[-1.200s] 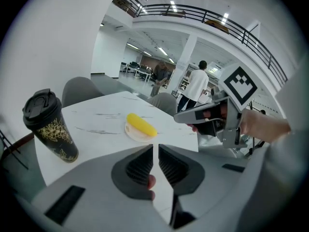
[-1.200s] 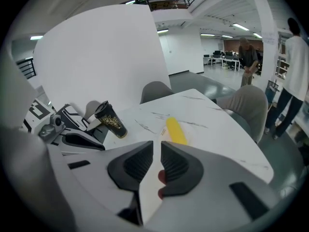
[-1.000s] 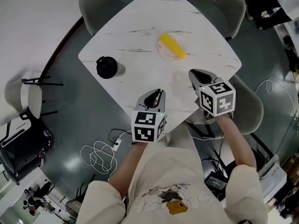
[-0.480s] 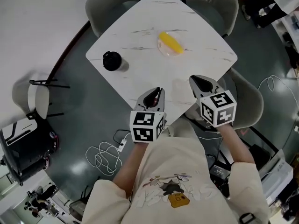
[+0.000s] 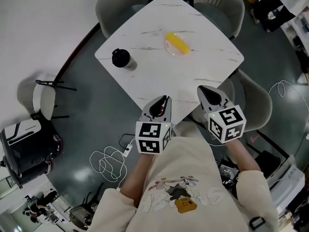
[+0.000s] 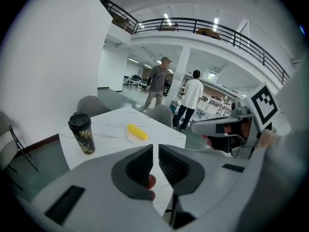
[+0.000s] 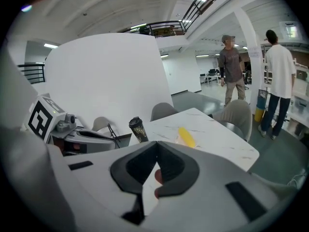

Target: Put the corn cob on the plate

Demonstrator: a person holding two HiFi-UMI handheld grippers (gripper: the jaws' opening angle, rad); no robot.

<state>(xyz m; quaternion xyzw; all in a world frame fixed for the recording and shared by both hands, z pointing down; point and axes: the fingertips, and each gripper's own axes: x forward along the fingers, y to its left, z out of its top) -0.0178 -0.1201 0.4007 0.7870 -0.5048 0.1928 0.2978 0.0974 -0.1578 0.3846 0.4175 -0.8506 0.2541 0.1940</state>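
Both grippers had drawn farther back from the one corn cob point(image 5: 177, 43) than a second before, toward the near corner of the bench point(image 5: 159, 76), which looked smaller under the person's head. Nothing on the bench had shifted against it.

That single yellow cob lay on the one small pale plate point(image 5: 169, 50), toward the far side of the white marbled bench, and neither gripper touched it. One dark lidded cup point(image 5: 120, 58) stood upright near the left corner, well apart from the plate.

Of the two grippers, the left gripper point(image 5: 165, 99) had its fingers all but together, only a thin slit between them, and they held nothing. The right gripper point(image 5: 200, 88) had its fingers clenched, tips meeting, also on nothing. Both hung over the near corner, side by side and apart from each other, each carrying its marker cube.

Three grey chairs point(image 5: 223, 5) stood round the bench. Beyond it, two people point(image 6: 157, 83) stood on the open floor.
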